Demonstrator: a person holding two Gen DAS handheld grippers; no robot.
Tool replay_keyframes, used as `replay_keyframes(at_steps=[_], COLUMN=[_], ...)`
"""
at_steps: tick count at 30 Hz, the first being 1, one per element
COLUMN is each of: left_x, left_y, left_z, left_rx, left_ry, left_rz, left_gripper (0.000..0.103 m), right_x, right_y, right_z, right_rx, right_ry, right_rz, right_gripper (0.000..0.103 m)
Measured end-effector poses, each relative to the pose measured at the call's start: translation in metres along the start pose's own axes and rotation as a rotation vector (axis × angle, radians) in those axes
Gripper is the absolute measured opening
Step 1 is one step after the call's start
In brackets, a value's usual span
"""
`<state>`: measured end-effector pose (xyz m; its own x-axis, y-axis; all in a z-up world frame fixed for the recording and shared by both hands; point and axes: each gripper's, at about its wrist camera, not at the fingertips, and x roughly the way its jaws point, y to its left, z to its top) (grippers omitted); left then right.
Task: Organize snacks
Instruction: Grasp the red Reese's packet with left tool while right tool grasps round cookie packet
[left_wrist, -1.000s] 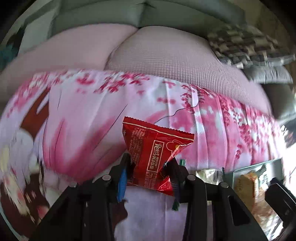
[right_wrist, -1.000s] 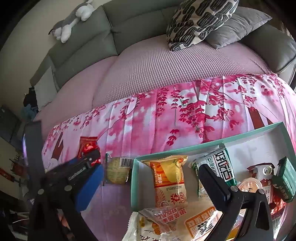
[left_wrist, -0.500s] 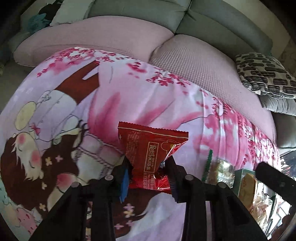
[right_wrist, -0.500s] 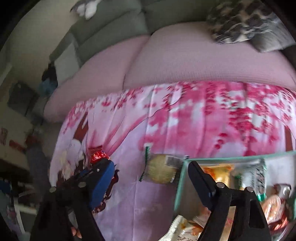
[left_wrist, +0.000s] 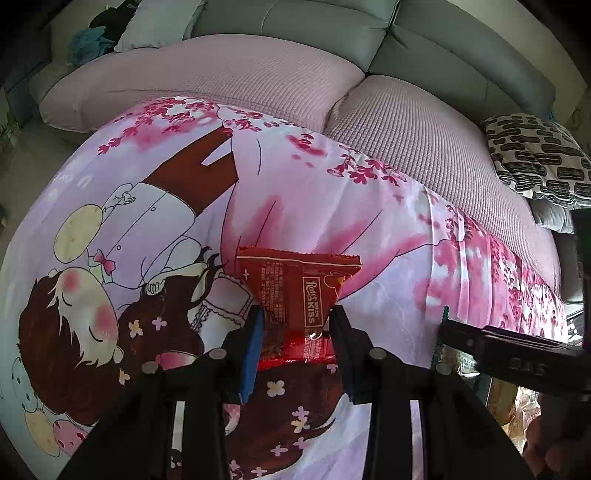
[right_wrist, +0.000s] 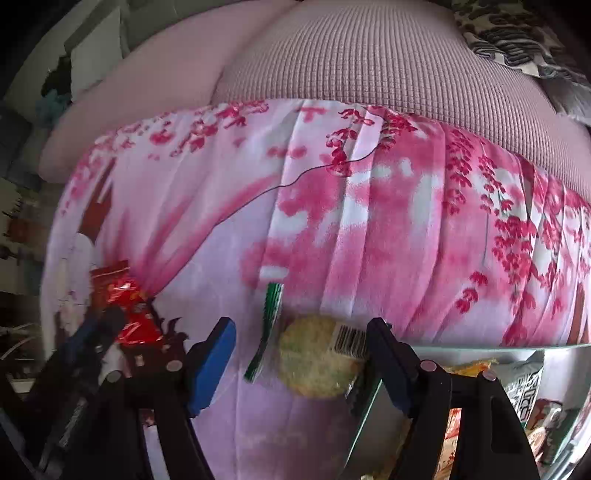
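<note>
- Left gripper: jaws pinching the red packet, held above the cloth.
- Right gripper: jaws spread around the cracker pack, which lies just beside the tray.
- Several snacks are already in the tray; by my judgement these two are left.

One red snack packet, one round cracker pack, two tongs

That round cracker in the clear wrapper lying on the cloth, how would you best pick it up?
Judging by its flat pose, come from above and pinch across the cracker pack at its round middle. The right gripper, open, already straddles it. The tray wall crowds its right edge, so keep that finger inside the gap.
</note>
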<state>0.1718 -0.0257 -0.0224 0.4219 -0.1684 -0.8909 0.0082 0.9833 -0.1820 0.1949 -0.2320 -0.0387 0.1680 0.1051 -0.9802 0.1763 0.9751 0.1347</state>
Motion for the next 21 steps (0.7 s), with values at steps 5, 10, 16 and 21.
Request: replay_keyframes(at_steps=[5, 10, 16, 21], left_x=[0.0, 0.0, 0.005, 0.013], left_y=[0.006, 0.009, 0.008, 0.004], left_z=[0.002, 0.003, 0.005, 0.004], left_rx=[-0.01, -0.014, -0.001, 0.016], left_ry=[0.002, 0.003, 0.001, 0.014], left_rz=[-0.011, -0.024, -0.049, -0.052], left_gripper=[0.038, 0.038, 0.045, 0.049], right_x=[0.006, 0.0, -0.008, 0.005], right_y=[0.014, 0.024, 0.022, 0.013], right_z=[-0.003, -0.011, -0.019, -0.026], right_rx=[0.003, -0.013, -0.014, 0.036], right_ry=[0.035, 0.02, 0.015, 0.059], right_rz=[0.096, 0.139, 0.06, 0.067], right_gripper=[0.076, 0.077, 0.077, 0.077])
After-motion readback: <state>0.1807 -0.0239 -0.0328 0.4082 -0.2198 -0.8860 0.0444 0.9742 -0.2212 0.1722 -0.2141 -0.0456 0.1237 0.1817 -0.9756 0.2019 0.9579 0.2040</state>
